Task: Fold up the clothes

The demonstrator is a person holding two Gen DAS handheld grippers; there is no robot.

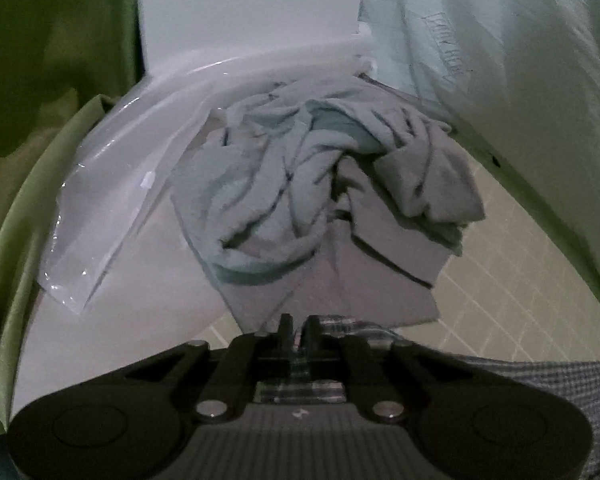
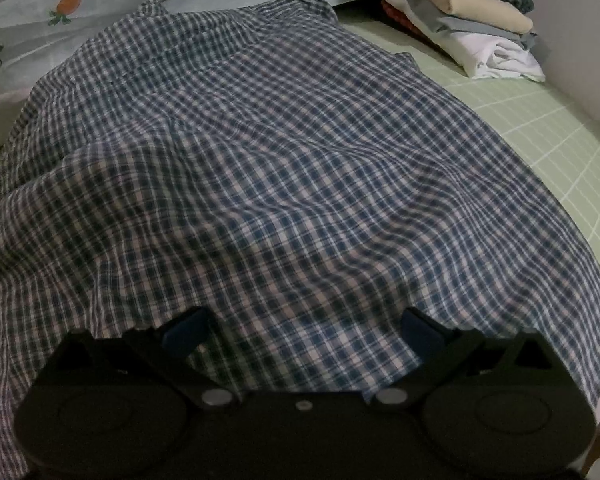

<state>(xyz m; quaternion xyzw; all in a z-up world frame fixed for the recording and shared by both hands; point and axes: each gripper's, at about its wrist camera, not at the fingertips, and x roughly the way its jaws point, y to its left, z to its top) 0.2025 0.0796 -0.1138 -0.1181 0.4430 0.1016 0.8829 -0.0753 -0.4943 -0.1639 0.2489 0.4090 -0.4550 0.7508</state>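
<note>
left gripper (image 1: 298, 328): fingers nearly together, thin fold of the checked shirt (image 2: 284, 184) pinched between them
right gripper (image 2: 306, 326): fingers spread wide, nothing between them, hovering over shirt's near hem
shirt: spread flat on the bed (image 2: 540, 128), near hem under the right fingers
shirt edges: right edge ends short of bed edge, bare green sheet beside it
folded stack (image 2: 472, 20): beyond shirt's far right corner, apart
crumpled towels (image 1: 320, 184): heaped ahead of left fingers
plastic wrap (image 1: 112, 200): left of towels

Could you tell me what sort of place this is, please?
Probably a bedroom, worked on a bed: a green grid-pattern sheet, a carrot-print pillow behind the plaid shirt, and a stack of folded clothes.
</note>
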